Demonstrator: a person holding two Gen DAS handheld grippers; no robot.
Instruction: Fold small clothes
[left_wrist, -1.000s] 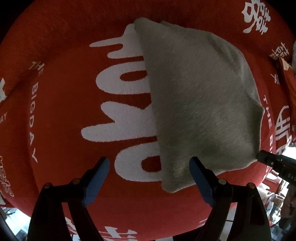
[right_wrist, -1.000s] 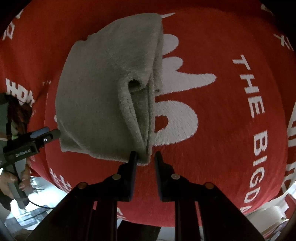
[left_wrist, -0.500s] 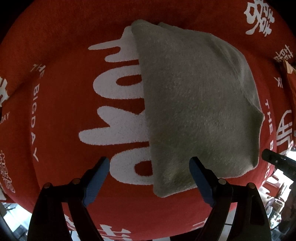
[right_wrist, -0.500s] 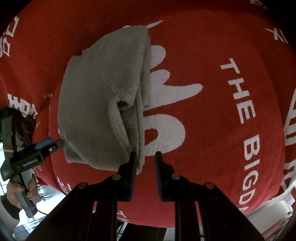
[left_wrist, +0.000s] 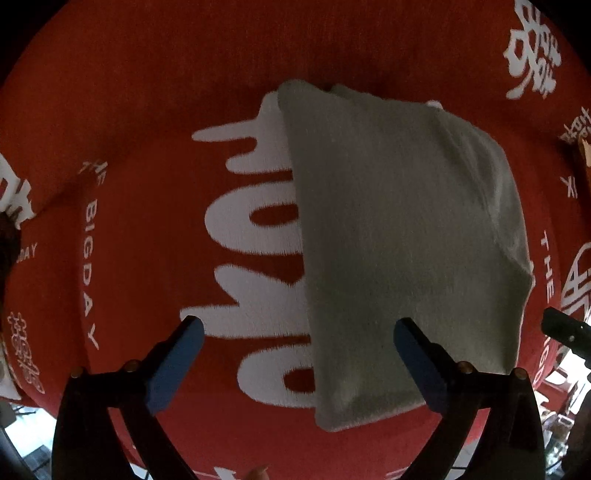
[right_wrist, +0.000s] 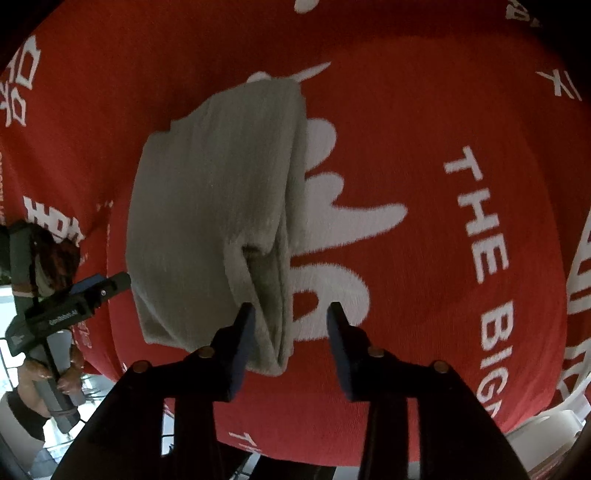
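Now the folded grey garment (left_wrist: 399, 240) lay on the red cloth (left_wrist: 147, 110); the left gripper (left_wrist: 295, 345) and right gripper (right_wrist: 291, 332) both hung over it, jaws apart, gripping nothing.

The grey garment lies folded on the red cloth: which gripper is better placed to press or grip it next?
Probably the right gripper: its open jaws straddle the grey garment at the near layered edge.

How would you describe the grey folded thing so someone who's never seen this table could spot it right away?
Look for the red cloth with big white lettering that covers the whole surface. Near its middle, lying over part of the largest white characters, is a folded grey garment of soft, fuzzy knit, its layered edges showing along one side in the right wrist view. It is the only plain grey, unprinted item on the red.
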